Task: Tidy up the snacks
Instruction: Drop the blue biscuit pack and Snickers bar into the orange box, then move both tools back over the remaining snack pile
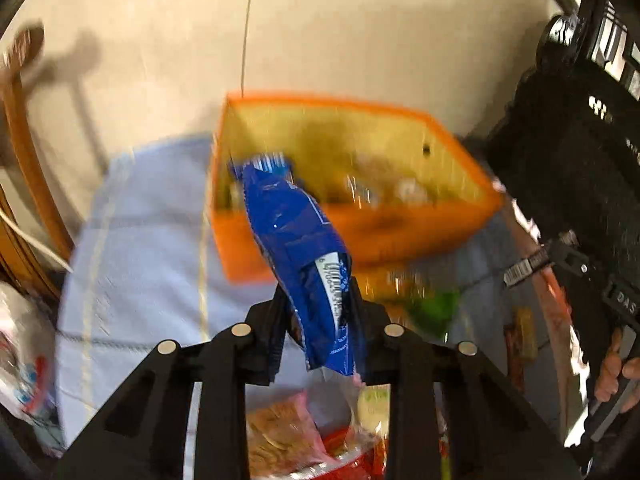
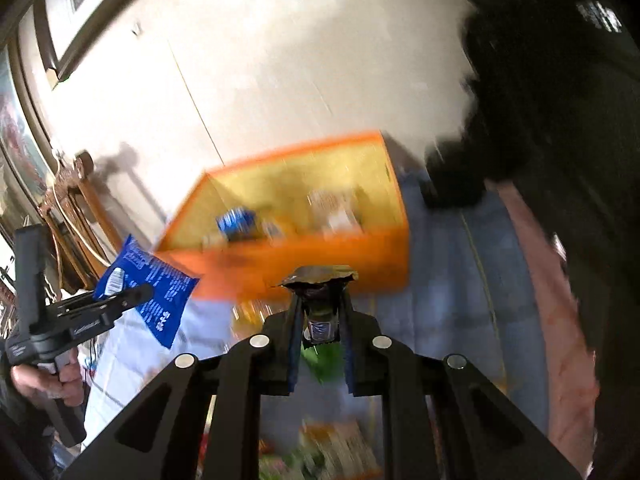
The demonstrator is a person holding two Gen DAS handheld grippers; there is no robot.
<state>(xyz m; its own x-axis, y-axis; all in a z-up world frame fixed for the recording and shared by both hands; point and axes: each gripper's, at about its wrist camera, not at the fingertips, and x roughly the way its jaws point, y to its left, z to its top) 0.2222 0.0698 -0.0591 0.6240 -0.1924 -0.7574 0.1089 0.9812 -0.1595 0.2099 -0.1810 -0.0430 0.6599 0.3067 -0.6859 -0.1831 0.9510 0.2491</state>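
A blue snack packet (image 1: 296, 240) hangs in the air in front of the orange box (image 1: 360, 232), with my left gripper (image 1: 318, 292) shut on its lower part. The right wrist view shows the same packet (image 2: 156, 292) at the left, clamped in the left gripper (image 2: 132, 294). My right gripper (image 2: 320, 304) is shut on a small dark packet (image 2: 318, 276) with a gold crimped top, just before the orange box (image 2: 320, 252). Inside the yellow-lined box lie a few snacks, one of them blue (image 2: 236, 222); blur hides the details.
The box stands on a light blue tablecloth (image 1: 140, 240). Loose snack packets (image 1: 280, 432) lie below the grippers, a green one (image 1: 436, 308) among them. A wooden chair (image 2: 76, 200) stands at the left, a white bag (image 1: 24, 344) at the table's left edge, and dark objects (image 2: 540, 120) at the right.
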